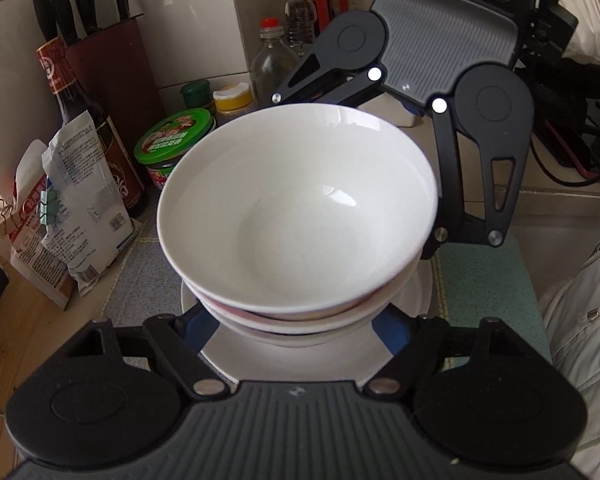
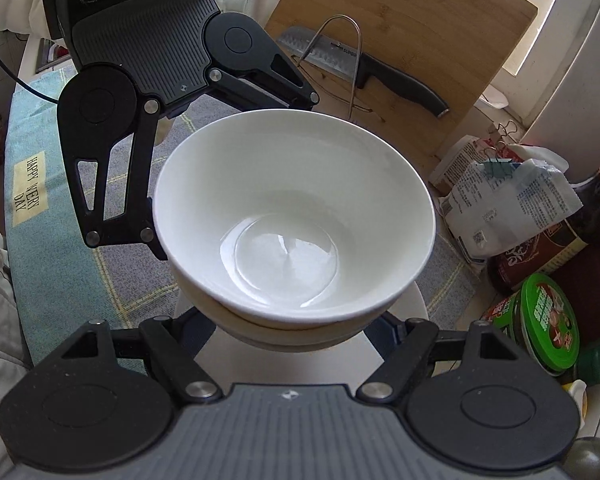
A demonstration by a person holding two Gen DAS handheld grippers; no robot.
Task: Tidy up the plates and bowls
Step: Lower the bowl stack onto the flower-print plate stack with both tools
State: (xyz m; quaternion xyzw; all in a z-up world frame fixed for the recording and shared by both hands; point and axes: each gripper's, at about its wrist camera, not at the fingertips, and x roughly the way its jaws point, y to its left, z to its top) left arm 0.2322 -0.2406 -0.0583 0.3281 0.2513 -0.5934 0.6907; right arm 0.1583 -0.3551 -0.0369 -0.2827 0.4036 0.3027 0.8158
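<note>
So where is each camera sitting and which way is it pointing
Left wrist: on the left gripper, looking forward and down over the bowls on a plate, toward the jars and knife block; its own fingers show below, the right gripper opposite.
Right wrist: on the right gripper, looking the opposite way toward the cutting board; the left gripper faces it.
Both share the bowls, plate and cloth.

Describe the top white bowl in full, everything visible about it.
The top white bowl is glossy, ceramic-looking, deep and round, empty, with window glare on its inner base. It sits upright, slightly tilted, nested in another white bowl, which stands on a white plate on the checked mat. Both grippers' fingers flank the stack; whether they touch it cannot be told.
</note>
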